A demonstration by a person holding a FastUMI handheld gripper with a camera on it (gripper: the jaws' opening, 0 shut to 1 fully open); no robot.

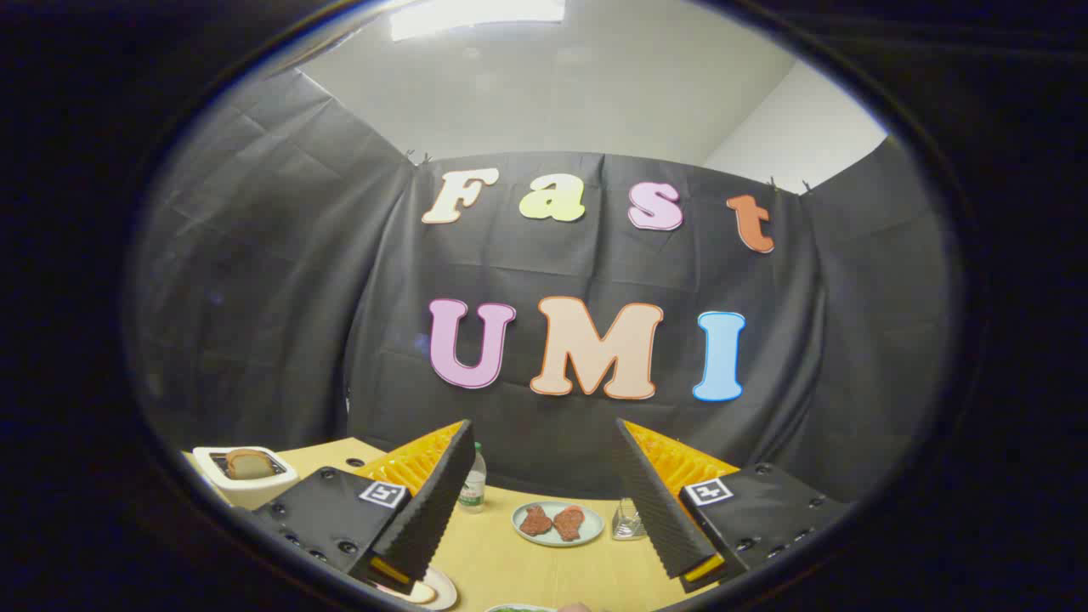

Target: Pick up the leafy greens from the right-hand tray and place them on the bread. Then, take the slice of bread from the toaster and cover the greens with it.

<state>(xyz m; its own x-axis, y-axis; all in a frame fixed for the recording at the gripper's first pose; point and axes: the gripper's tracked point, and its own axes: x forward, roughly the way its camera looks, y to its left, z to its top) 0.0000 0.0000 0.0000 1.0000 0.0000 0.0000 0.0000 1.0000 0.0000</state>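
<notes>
My gripper (pixel 542 425) is held above the wooden table (pixel 510 561), open, with nothing between its fingers. Off beyond the left finger stands a white toaster (pixel 242 476) with a slice of bread (pixel 249 463) sticking out of its slot. Under the left finger's base lies a white plate (pixel 435 588), partly hidden, so I cannot tell what lies on it. A sliver of leafy greens (pixel 517 608) shows at the near table edge, between the finger bases.
Between the fingers, farther back, a pale green plate (pixel 557 537) holds two brown meat pieces (pixel 552 520). A small bottle with a green cap (pixel 473 480) stands beside the left finger. A clear glass container (pixel 627 520) sits against the right finger.
</notes>
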